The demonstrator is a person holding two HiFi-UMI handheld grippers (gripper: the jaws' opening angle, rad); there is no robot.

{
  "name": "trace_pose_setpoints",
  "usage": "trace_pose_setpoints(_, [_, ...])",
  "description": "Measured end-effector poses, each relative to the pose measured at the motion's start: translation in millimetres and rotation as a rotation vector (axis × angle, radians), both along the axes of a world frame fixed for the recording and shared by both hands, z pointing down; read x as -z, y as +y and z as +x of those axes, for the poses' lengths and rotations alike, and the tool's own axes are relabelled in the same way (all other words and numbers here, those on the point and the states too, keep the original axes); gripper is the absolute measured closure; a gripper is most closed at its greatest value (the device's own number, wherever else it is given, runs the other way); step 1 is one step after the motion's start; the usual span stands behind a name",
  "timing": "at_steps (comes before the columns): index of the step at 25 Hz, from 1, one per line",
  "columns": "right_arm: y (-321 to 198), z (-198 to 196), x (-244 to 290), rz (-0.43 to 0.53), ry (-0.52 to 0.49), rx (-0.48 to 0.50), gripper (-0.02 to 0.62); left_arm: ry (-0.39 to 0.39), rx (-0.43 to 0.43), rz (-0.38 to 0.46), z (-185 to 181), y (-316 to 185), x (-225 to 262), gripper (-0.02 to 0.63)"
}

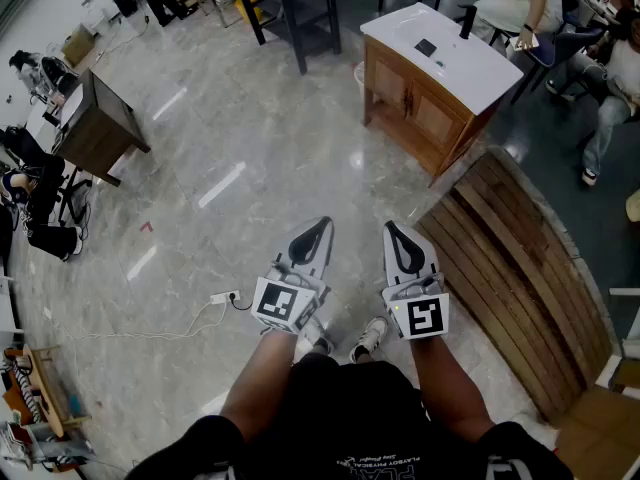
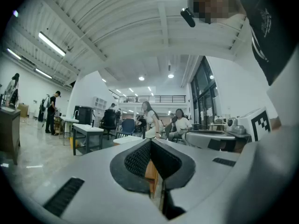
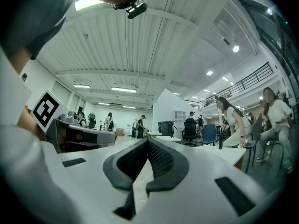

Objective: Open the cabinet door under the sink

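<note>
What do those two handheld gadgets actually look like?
Both the left gripper and the right gripper are pale grey tapering shells, with black ribbed pads lining the jaws. Each carries a white cube printed with black square markers. The person wears a black shirt with white lettering.

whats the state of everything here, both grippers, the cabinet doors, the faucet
left gripper, shut, nothing between the jaws
right gripper, shut, nothing between the jaws
cabinet doors, both closed, well apart from both grippers
faucet, upright on the white sink top; too small to tell if it is running
</note>
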State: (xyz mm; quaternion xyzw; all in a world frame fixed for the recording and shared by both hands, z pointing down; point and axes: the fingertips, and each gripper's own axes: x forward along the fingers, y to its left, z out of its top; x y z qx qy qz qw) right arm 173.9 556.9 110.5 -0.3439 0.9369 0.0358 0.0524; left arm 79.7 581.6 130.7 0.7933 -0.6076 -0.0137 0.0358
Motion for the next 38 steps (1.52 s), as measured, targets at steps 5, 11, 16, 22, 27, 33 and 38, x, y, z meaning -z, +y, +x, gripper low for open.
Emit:
trace_pose_setpoints(5, [-9, 8, -2, 0.005, 0.002, 0.004, 0.572, 0.003, -0.006, -0.003, 10, -9, -4, 0.583])
trace_pose_setpoints(11, [-19, 17, 1, 0.012, -0.025, 0.023, 0.572, 0.026, 0.017, -0.018, 17, -21, -8, 0.583])
trace_pose_setpoints(16, [-28, 13, 2, 0.023, -0.027, 0.041, 0.571, 0.015, 0.018, -0.028, 16, -32, -9, 0.583])
trace_pose_setpoints(22, [-60, -7, -6, 0.021, -0.008, 0.020, 0.571, 0.019, -0.018, -0.023, 1, -69, -18, 0.583])
trace_pose_setpoints(27, [-95, -36, -3, 0.011, 0.002, -0.012, 0.571, 0.038, -0.069, -0.031, -26, -107, -22, 0.583])
trace_pose_setpoints(33, [-138, -69, -14, -0.002, 0.045, -0.082, 0.571, 0.062, -0.093, -0.033, -76, -153, -29, 0.583])
trace_pose_setpoints(38, [-166, -97, -20, -0.010, 0.080, -0.132, 0.571, 0.047, -0.131, 0.008, -111, -182, -22, 0.583])
